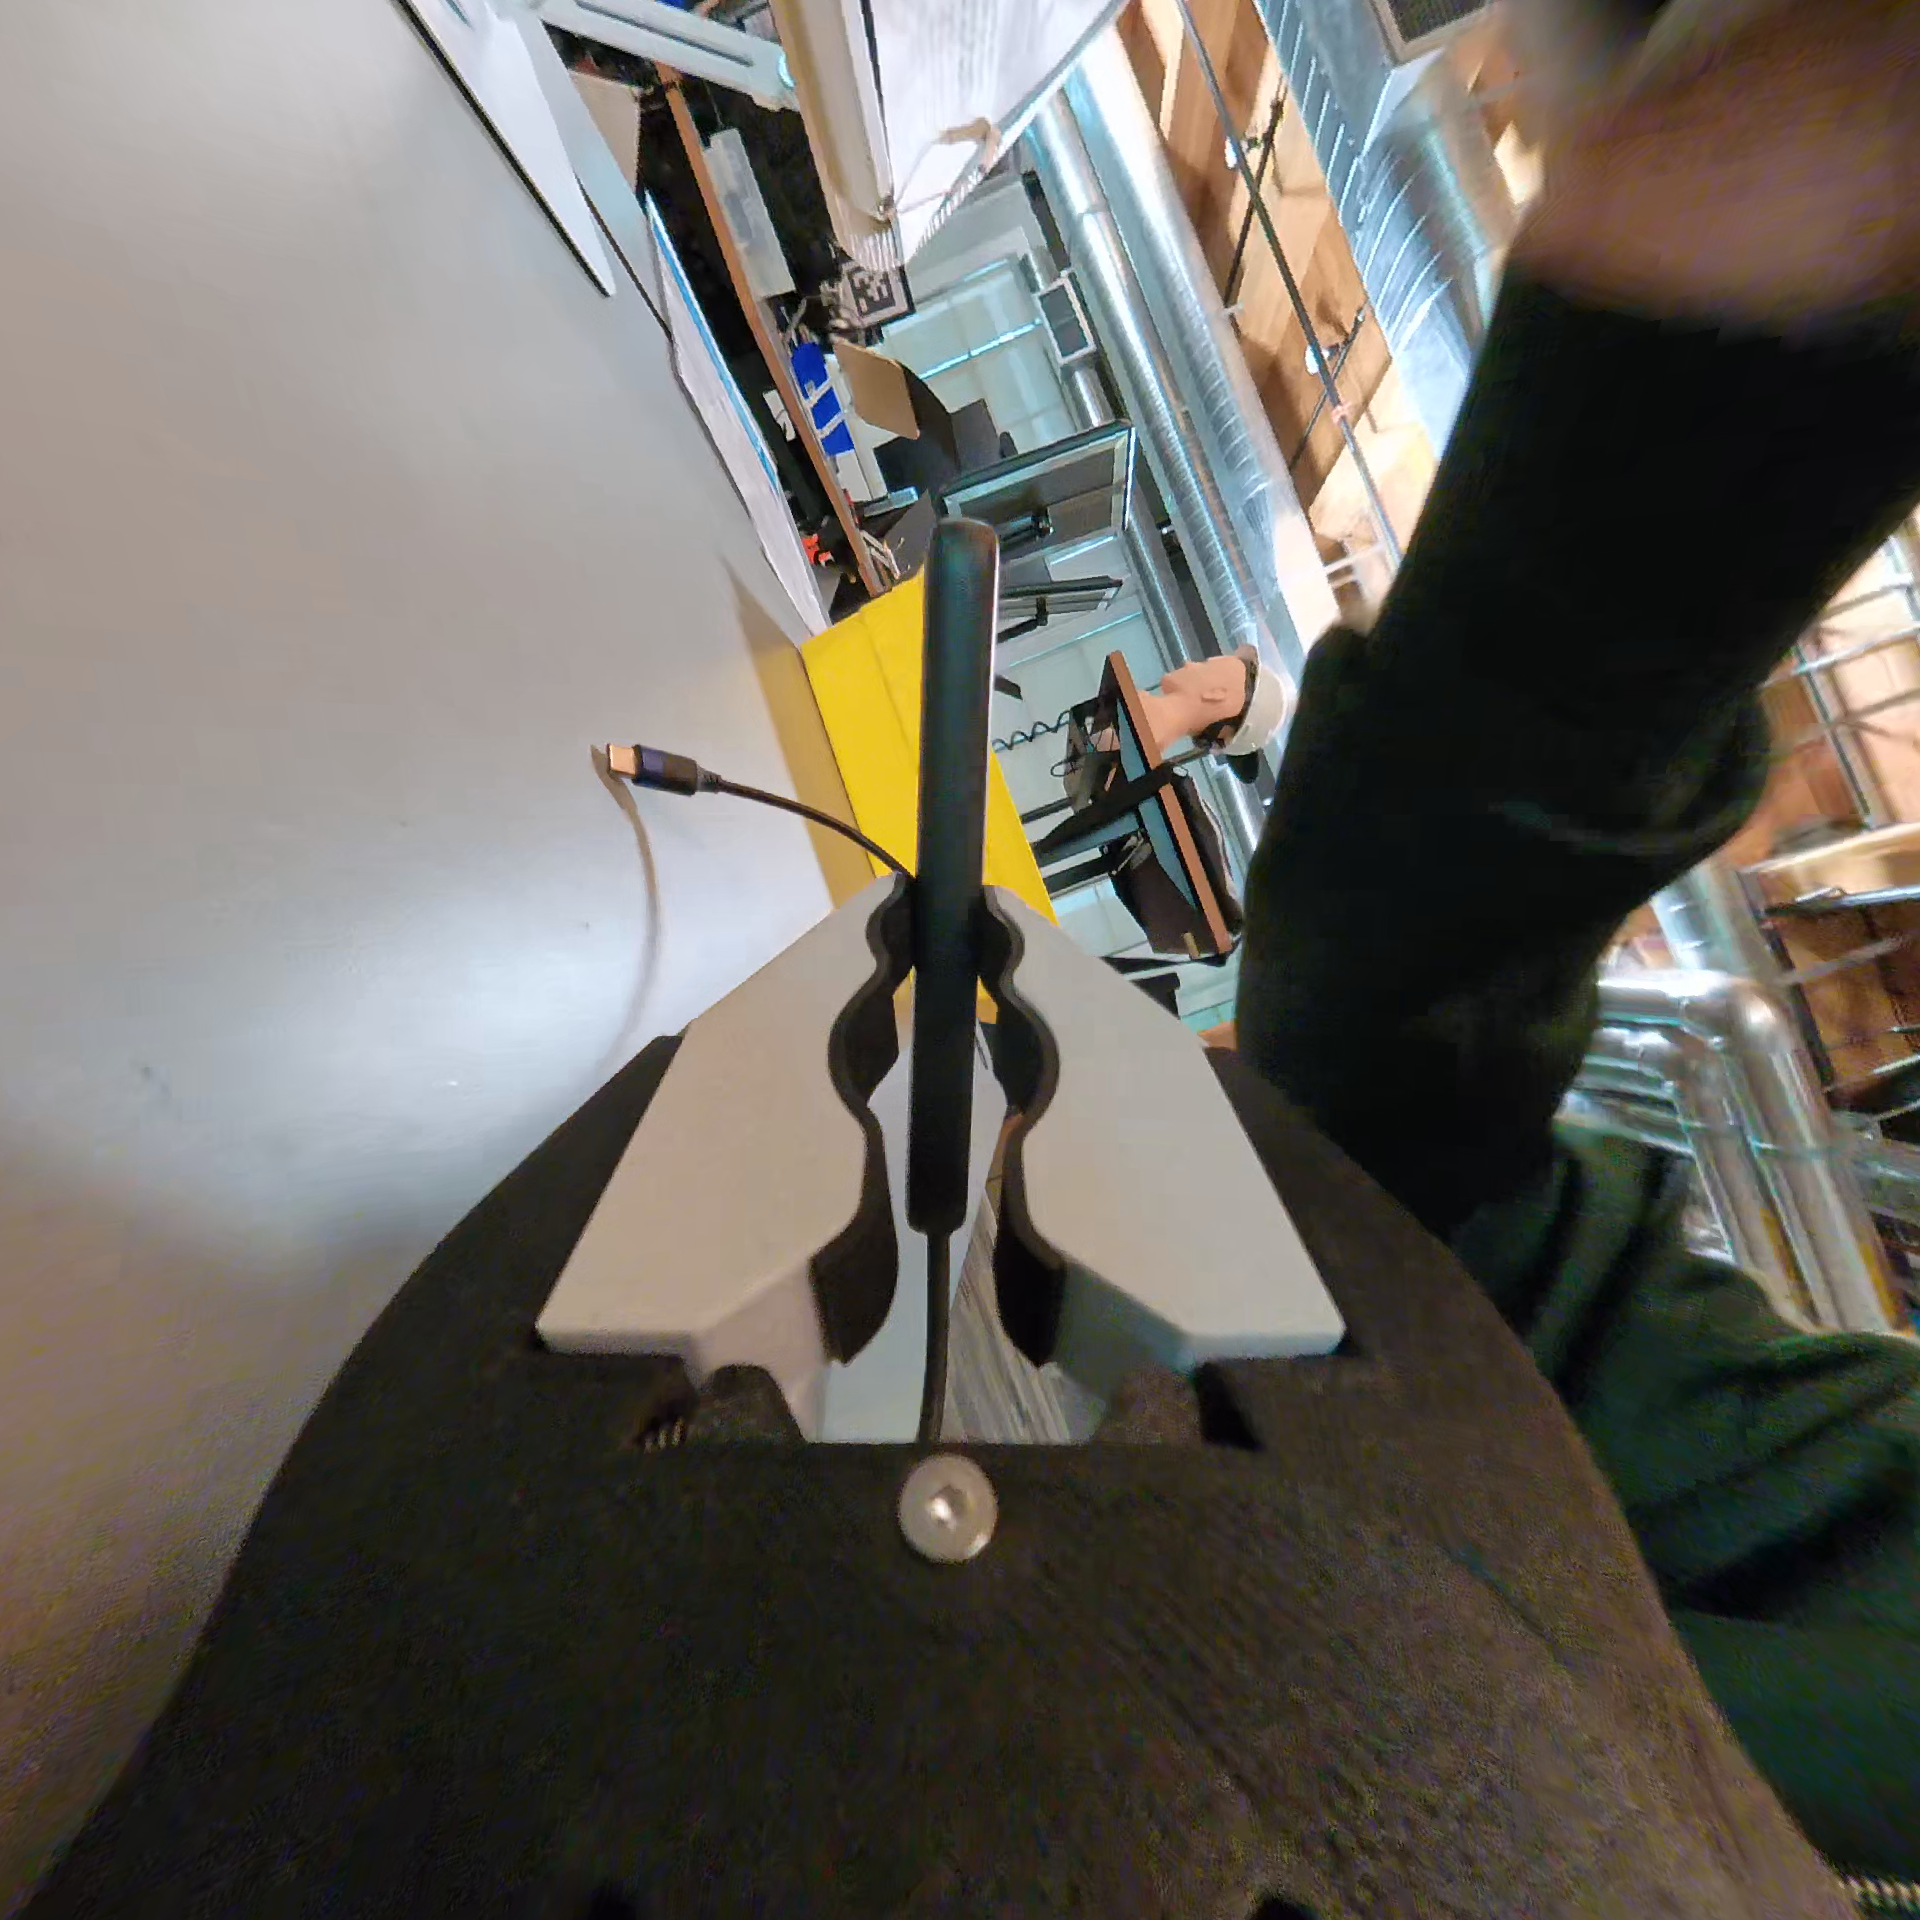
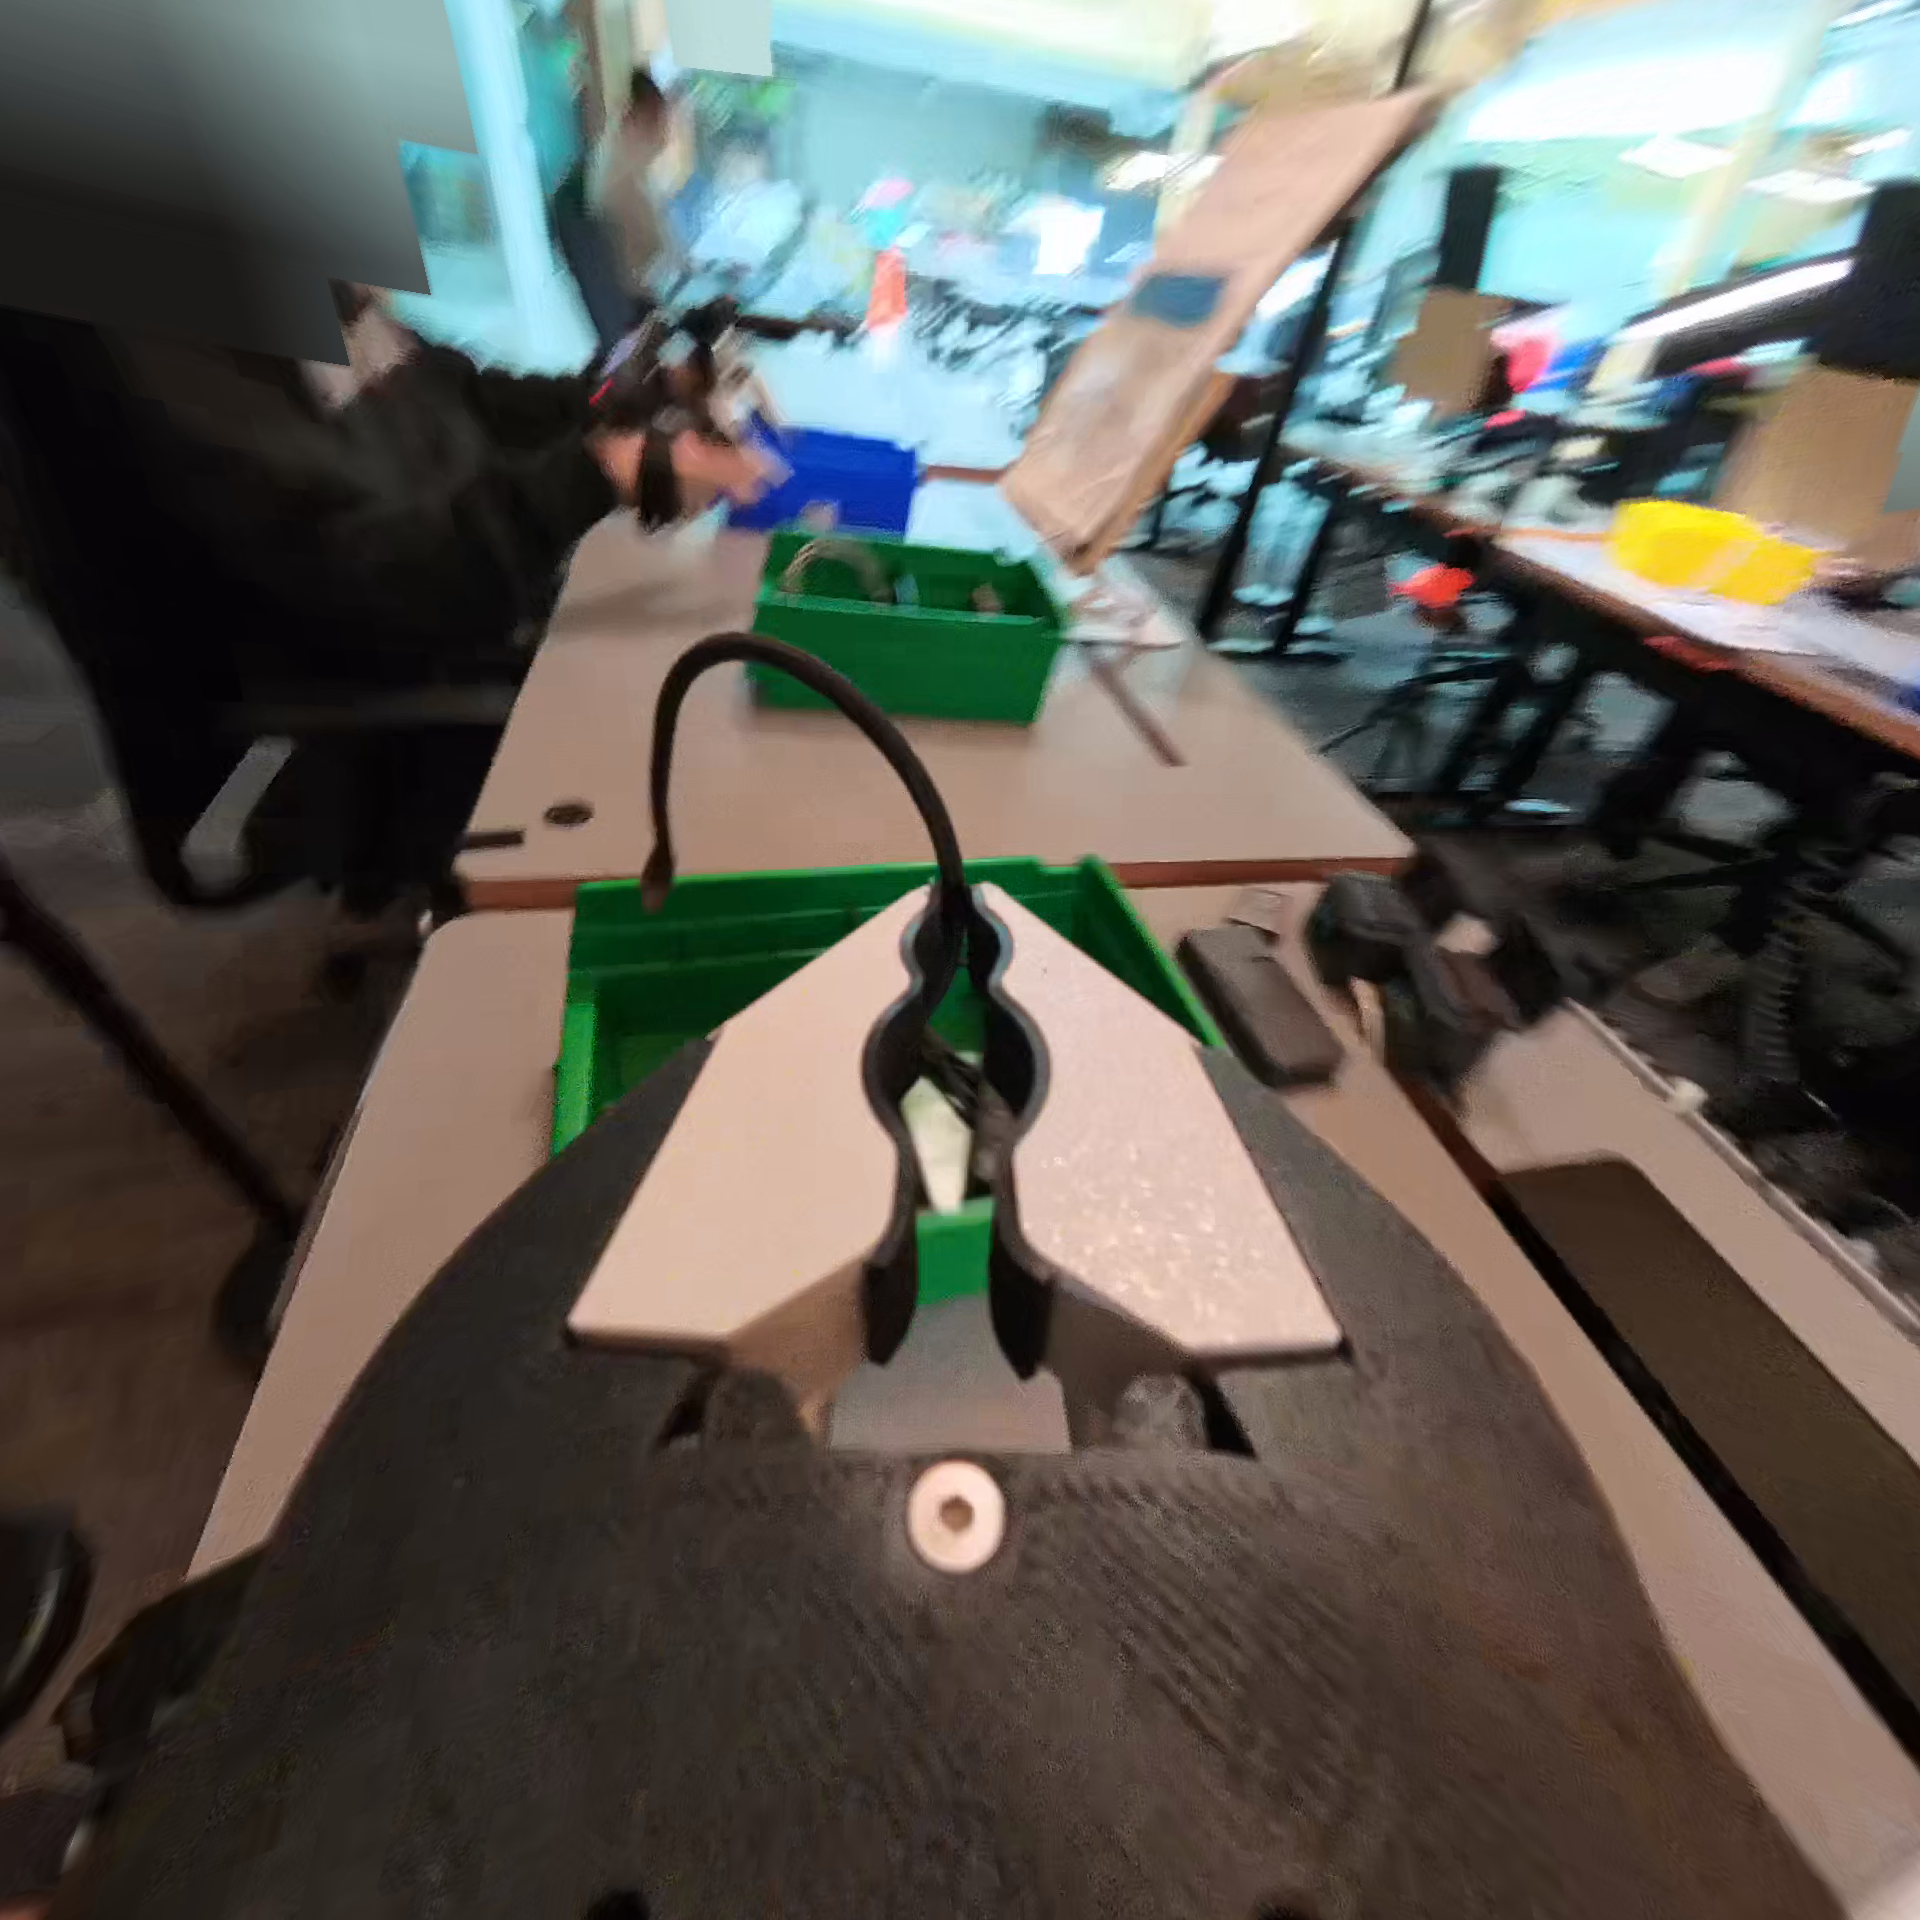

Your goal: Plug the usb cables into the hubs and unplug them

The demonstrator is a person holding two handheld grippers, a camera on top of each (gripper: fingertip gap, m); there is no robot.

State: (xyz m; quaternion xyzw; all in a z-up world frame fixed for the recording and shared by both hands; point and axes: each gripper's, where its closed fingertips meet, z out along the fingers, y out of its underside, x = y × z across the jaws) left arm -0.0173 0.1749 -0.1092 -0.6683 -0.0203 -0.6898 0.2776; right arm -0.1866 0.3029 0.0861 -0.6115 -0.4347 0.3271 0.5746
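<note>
Two wrist views, each looking forward along a pair of grey fingers, show different halves of the scene. In the left wrist view, a pale table surface fills everything to the left of the fingers, and a person's dark green sleeve crosses the upper right; neither appears this way in the other view. The left gripper is clamped on a slim black hub, held edge-on between the fingertips and sticking out well past them, with its thin lead running back between the fingers toward the camera. To the left of the fingertips, a black usb cable curves out from behind the hub and ends in a metal-tipped plug lying on the table, apart from the hub. The right wrist view, which is blurred, shows a long tan table stretching ahead, with a green bin directly beyond and beneath the fingertips and a second green bin farther ahead. The right gripper is closed on a black cable, pinched at the fingertips; it arches up and to the left, and its free end hangs over the near bin's rim.
</note>
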